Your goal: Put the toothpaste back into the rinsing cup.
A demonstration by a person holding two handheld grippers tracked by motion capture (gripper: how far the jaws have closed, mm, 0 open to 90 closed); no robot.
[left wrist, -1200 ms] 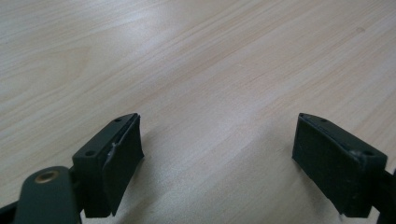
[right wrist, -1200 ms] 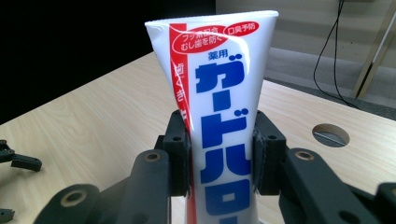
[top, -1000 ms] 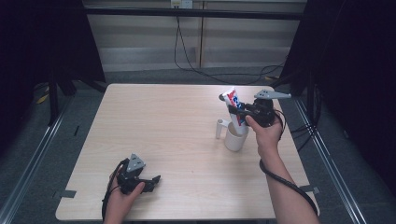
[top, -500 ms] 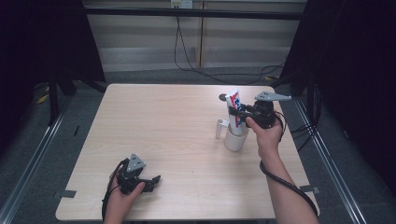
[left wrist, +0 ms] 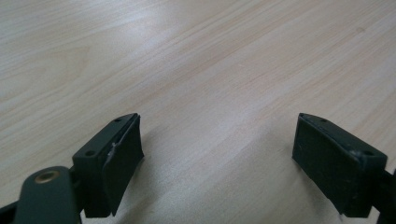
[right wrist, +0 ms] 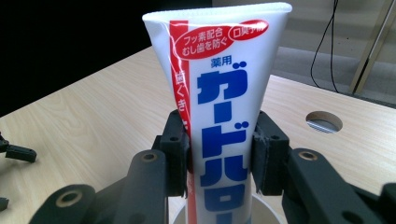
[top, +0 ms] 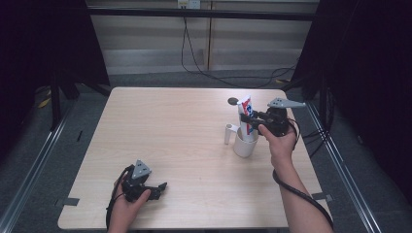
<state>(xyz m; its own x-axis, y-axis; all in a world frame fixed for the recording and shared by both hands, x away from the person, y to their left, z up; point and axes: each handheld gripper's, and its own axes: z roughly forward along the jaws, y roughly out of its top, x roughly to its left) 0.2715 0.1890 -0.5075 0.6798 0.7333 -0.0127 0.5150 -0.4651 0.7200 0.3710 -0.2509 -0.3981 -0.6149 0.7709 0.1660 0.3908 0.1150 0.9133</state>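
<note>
A white toothpaste tube (top: 246,118) with red and blue print stands upright, its lower end inside a white mug (top: 243,143) at the table's right side. My right gripper (top: 250,119) is shut on the tube; in the right gripper view both jaws press the tube (right wrist: 224,116) at mid-height above the mug's rim (right wrist: 266,205). Near the front left edge my left gripper (top: 156,189) rests low over the table, held by a hand. Its jaws stand wide apart in the left gripper view, with bare wood between them (left wrist: 219,154).
The light wooden table (top: 170,131) has a round cable hole (top: 233,101) behind the mug. Metal rails run along both sides of the table, and cables hang at the back wall. Dark curtains flank the area.
The right gripper has swung the toothpaste tube from tilted to upright and lowered it into the mug. The left gripper has stayed in place.
</note>
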